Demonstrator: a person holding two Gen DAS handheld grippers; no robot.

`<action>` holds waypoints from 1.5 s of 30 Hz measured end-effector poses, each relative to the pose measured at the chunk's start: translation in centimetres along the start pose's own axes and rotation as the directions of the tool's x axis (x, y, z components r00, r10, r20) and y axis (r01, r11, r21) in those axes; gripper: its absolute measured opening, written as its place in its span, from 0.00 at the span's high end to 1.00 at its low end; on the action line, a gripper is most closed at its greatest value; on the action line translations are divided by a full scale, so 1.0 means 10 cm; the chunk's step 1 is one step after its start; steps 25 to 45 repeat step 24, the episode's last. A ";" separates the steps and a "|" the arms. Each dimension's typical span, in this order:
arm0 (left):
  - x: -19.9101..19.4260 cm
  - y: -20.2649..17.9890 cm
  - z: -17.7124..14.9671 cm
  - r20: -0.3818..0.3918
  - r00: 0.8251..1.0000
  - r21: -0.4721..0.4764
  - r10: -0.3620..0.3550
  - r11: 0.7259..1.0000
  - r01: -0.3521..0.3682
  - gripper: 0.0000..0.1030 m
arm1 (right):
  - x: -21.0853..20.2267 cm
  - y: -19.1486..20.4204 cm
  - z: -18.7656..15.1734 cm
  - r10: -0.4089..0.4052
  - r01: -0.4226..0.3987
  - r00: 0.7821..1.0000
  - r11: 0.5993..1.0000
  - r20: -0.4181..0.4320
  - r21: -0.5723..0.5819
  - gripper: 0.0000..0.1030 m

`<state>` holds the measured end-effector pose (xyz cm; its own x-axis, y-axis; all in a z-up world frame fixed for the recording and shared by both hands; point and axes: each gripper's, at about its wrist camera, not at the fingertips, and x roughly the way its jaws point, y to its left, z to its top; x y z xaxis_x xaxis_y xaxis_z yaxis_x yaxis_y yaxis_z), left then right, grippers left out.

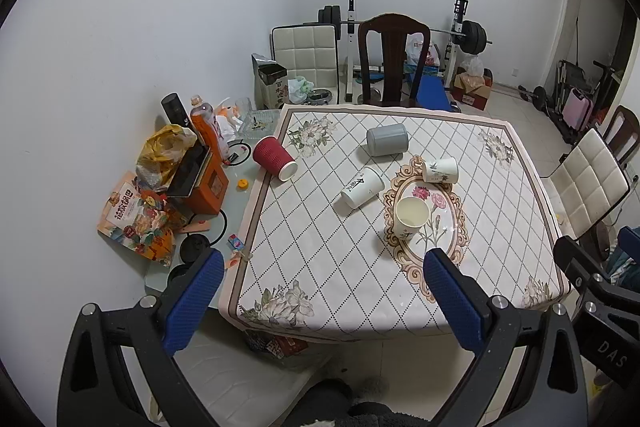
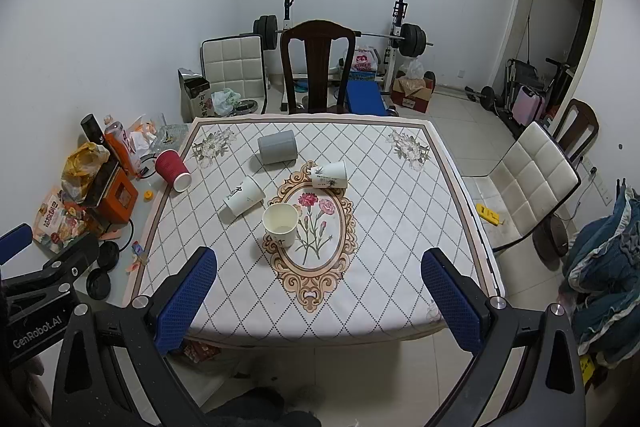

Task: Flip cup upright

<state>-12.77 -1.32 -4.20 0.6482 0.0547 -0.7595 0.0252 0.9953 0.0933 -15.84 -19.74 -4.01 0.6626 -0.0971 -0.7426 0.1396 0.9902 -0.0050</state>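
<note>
Both grippers, left gripper [image 1: 324, 259] and right gripper [image 2: 320, 259], gape empty above five cups: one upright cup [image 2: 280, 223], four toppled.

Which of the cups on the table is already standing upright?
The cream paper cup at the oval flower medallion's near-left edge, mouth up. The two white printed cups, the grey cup and the red cup all lie on their sides.

3 white paper cups [image 2: 280, 225] on tablecloth [image 2: 380, 267]: 1 upright, 2 tipped. 1 grey cup [image 2: 277, 147], 1 red cup [image 2: 173, 169], both tipped. 2 dark chairs [image 2: 318, 63] nr it, 2 white chairs [image 2: 532, 183].
</note>
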 end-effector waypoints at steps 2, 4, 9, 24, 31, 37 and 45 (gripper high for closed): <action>0.00 0.00 0.00 0.002 1.000 0.002 0.001 1.000 -0.001 0.01 | 0.00 0.00 0.00 0.000 0.000 1.000 1.000 0.000 0.000 0.00; 0.00 0.00 0.00 0.001 1.000 0.000 0.000 1.000 0.000 0.01 | -0.01 0.00 0.00 0.000 0.000 1.000 1.000 0.002 0.000 0.00; 0.00 0.01 0.00 -0.001 1.000 0.001 0.000 1.000 0.000 0.01 | 0.00 0.00 0.00 0.000 0.000 1.000 1.000 0.001 -0.001 0.00; -0.02 0.06 -0.01 -0.009 1.000 0.000 -0.002 1.000 0.002 0.01 | -0.01 0.00 0.00 0.001 -0.001 1.000 1.000 -0.001 0.000 0.00; -0.02 0.06 -0.01 -0.009 1.000 0.000 -0.002 1.000 0.002 0.01 | -0.01 0.00 0.00 0.001 -0.001 1.000 1.000 -0.001 0.000 0.00; -0.02 0.06 -0.01 -0.009 1.000 0.000 -0.002 1.000 0.002 0.01 | -0.01 0.00 0.00 0.001 -0.001 1.000 1.000 -0.001 0.000 0.00; -0.02 0.06 -0.01 -0.009 1.000 0.000 -0.002 1.000 0.002 0.01 | -0.01 0.00 0.00 0.001 -0.001 1.000 1.000 -0.001 0.000 0.00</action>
